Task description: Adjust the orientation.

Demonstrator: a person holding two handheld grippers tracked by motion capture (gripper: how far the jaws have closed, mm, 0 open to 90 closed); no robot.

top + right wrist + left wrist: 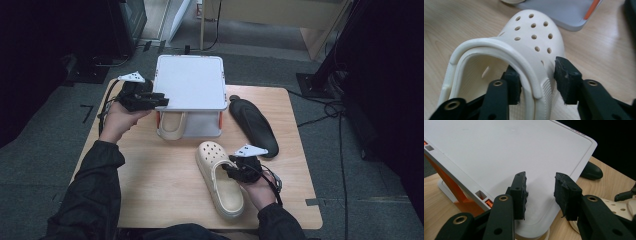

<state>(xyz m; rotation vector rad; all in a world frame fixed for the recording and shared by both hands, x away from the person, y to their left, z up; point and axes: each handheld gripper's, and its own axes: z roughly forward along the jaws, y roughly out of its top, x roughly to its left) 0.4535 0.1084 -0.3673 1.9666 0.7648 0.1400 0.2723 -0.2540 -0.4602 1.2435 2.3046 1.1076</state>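
Two claws are at work over a wooden table [165, 185]. The right claw [537, 80] has its jaws set on either side of the rim of a cream clog [220, 177], where the strap meets the side. One jaw is inside the shoe and the other is outside. The outside jaw has a small gap to the shoe wall, so I cannot tell if the claw is squeezing the shoe or just sitting around it. The toe of the clog, with its round holes, points away from this claw toward a white rack [190, 82] with orange legs. Under the rack, another cream clog [172, 125] pokes out. A black shoe [252, 126] lies on the table past this claw, to the right of the rack. The left claw [540, 195] is partly open and holds nothing. Its jaws hang just over the near corner of the white rack's flat top, with white board showing between them. In the high view, the left claw [150, 98] sits at the rack's left edge.
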